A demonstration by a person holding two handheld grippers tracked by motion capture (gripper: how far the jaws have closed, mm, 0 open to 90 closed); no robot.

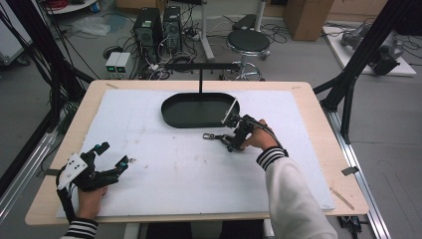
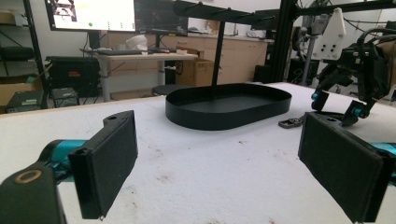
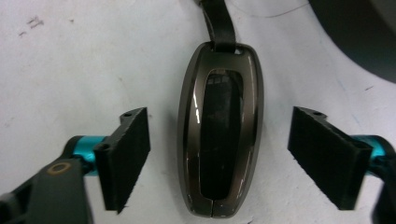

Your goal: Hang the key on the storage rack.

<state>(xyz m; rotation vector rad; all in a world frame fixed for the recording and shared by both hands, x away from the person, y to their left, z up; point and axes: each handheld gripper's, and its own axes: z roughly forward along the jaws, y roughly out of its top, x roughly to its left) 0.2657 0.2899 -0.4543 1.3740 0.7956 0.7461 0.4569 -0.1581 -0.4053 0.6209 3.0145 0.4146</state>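
- The right gripper stands over a key fob with its jaws apart, one pad on each side and neither touching the glossy shell. The fob lies flat on the white mat, near the middle of the tabletop and just in front of the black oval tray.
- The fob's sides are rounded and polished, so as the pads close it may squirt forward or backward instead of seating between them.
- The fob sits slightly nearer the left pad in the right gripper view; if that pad lands first, it may push the fob sideways or spin it on the mat.
- A dark strap runs from the top of the fob toward a metal clip. On a lift this trailing weight may swing and twist the fob in a light grip.
- The fob is thin and lies flat, so pads that stay too high would catch only the upper curve and slip off.
- The tray's wall is close by, and a low carry may knock the strap or clip against it.
- The left gripper rests near the front left corner of the tabletop, jaws wide apart and holding nothing, well clear of the work.
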